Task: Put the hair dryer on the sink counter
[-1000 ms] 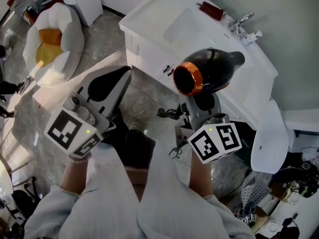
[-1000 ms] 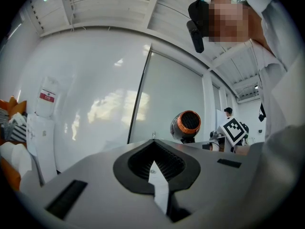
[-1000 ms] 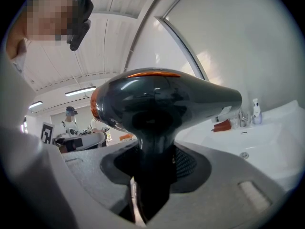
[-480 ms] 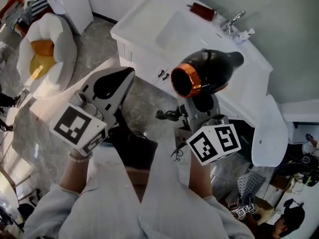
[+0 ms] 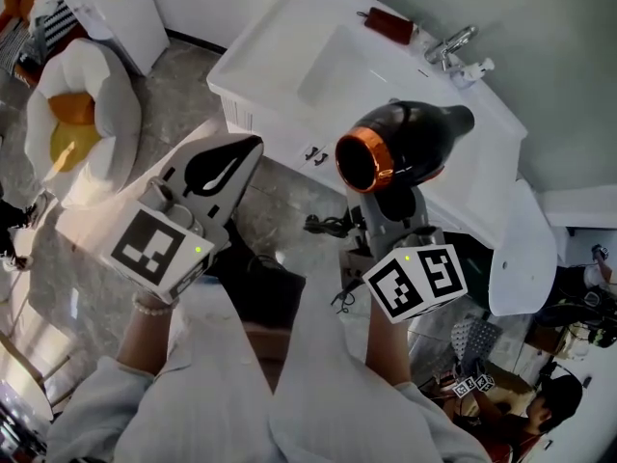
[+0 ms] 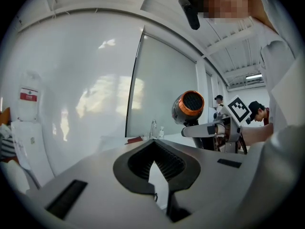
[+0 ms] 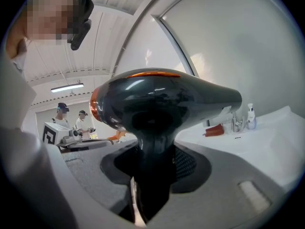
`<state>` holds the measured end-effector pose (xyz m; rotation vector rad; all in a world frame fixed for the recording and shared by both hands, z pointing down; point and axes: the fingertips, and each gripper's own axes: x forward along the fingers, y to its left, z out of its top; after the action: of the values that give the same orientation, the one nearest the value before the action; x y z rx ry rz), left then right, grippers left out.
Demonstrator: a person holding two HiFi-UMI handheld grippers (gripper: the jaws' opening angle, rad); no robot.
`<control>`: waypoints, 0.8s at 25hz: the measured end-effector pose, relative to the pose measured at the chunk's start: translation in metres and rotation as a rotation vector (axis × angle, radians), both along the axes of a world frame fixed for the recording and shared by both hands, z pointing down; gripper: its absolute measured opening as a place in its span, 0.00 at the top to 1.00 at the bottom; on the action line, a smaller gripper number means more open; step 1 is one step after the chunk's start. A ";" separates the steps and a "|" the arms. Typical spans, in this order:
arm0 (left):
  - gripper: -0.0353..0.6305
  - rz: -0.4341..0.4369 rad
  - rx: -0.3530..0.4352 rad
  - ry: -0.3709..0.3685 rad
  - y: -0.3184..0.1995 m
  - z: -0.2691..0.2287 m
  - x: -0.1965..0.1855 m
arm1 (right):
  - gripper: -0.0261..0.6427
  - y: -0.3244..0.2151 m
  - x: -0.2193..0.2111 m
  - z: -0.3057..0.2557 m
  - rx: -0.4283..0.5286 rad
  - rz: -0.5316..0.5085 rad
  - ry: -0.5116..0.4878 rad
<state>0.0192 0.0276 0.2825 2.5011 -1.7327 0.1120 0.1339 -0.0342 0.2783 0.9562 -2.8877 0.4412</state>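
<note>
Now right gripper clamps hair dryer handle (left gripper closed).

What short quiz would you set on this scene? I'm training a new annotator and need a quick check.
1. True or false: the jaws of the right gripper are shut on the handle of the hair dryer.
2. The left gripper holds: A) a red case; B) nothing; C) a bottle.
3. Fill in: the ring on the hair dryer's wide end is ____.
Key: 1 true; 2 B; 3 orange.
</note>
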 end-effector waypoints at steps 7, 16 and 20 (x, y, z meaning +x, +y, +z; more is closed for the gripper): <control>0.94 0.043 -0.050 0.049 -0.028 -0.004 -0.028 | 0.71 -0.023 -0.026 -0.002 -0.012 0.061 0.006; 0.94 0.126 -0.015 0.038 -0.064 -0.006 -0.074 | 0.71 -0.052 -0.061 -0.006 -0.010 0.146 0.023; 0.94 0.167 0.020 0.037 -0.078 -0.008 -0.092 | 0.71 -0.059 -0.078 -0.006 -0.010 0.173 0.041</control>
<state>-0.0725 -0.0508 0.2748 2.6408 -1.5173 0.0598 0.0556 -0.0928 0.2725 1.2037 -2.7749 0.4412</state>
